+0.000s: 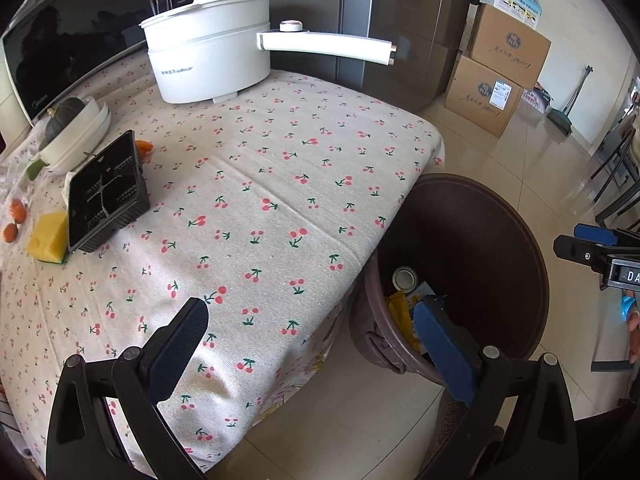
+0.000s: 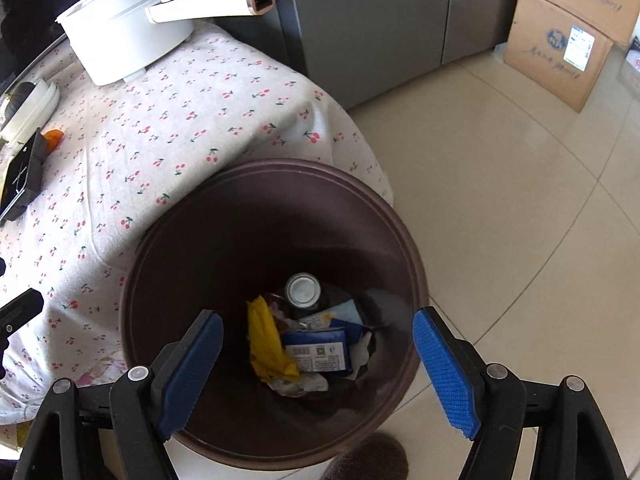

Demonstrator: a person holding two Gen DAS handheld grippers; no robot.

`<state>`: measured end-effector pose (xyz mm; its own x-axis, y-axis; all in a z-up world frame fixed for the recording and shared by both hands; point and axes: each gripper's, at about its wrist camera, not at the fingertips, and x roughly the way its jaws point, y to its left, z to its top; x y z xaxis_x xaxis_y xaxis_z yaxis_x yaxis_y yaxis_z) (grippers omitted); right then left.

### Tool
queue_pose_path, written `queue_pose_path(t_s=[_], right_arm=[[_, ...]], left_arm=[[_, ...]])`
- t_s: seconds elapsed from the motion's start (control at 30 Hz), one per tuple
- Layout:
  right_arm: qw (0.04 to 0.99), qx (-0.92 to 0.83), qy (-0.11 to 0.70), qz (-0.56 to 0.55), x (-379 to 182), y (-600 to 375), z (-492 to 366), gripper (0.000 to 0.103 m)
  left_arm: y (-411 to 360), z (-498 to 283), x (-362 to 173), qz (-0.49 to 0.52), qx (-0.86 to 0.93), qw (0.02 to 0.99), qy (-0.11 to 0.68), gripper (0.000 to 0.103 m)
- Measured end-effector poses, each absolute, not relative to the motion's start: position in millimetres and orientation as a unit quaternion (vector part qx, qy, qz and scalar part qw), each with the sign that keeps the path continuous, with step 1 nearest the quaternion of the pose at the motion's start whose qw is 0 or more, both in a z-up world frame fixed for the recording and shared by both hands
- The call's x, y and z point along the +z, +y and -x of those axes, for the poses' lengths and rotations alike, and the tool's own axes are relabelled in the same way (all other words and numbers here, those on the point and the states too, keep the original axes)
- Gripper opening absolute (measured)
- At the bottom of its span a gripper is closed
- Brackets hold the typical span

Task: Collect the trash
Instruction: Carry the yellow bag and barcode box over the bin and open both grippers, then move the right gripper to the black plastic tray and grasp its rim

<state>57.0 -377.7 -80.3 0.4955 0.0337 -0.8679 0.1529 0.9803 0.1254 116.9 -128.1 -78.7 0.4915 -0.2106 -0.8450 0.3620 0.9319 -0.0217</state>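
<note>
Both grippers, left gripper [image 1: 308,344] and right gripper [image 2: 318,360], gape empty; binned trash [image 2: 304,344] looks light, crumpled, probably pinchable at any edge

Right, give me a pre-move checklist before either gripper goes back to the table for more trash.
1. Right gripper open and empty over the bin: ok.
2. Left gripper open, nothing between its fingers: ok.
3. Dropped items, blue box and yellow wrapper, lie inside the brown bin: ok.
4. Bin upright beside the table's edge: ok.
5. Room left in the bin: ok.
6. Trash remaining on the tablecloth: cannot tell; the black tray and yellow sponge may not be trash.
</note>
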Motion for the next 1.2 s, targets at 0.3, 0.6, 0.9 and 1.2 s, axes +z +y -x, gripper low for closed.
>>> queue_pose_path(t_s=[0.3, 0.6, 0.9, 1.2], right_arm=[[0.867, -0.006, 0.492, -0.083, -65.2, -337.7, -78.3, 0.083], [0.868, 0.021, 0.491, -0.069, -58.2, -278.4, -116.8, 0.084], [0.869, 0.042, 0.492, -0.027, -62.8, -196.1, -168.2, 0.085], [0.865, 0.085, 0.494, -0.003, -83.3, -110.2, -222.0, 0.085]], left_arm=[[-83.3, -119.4, -70.9, -0.059, -0.131, 0.866, 0.480, 0.103], [-3.4, -137.3, -60.0, 0.000, -0.068, 0.871, 0.487, 0.103], [96.9, -163.0, -55.3, 0.026, 0.039, 0.890, 0.453, 0.103], [170.0, -184.5, -67.9, 0.101, 0.130, 0.885, 0.437, 0.103]])
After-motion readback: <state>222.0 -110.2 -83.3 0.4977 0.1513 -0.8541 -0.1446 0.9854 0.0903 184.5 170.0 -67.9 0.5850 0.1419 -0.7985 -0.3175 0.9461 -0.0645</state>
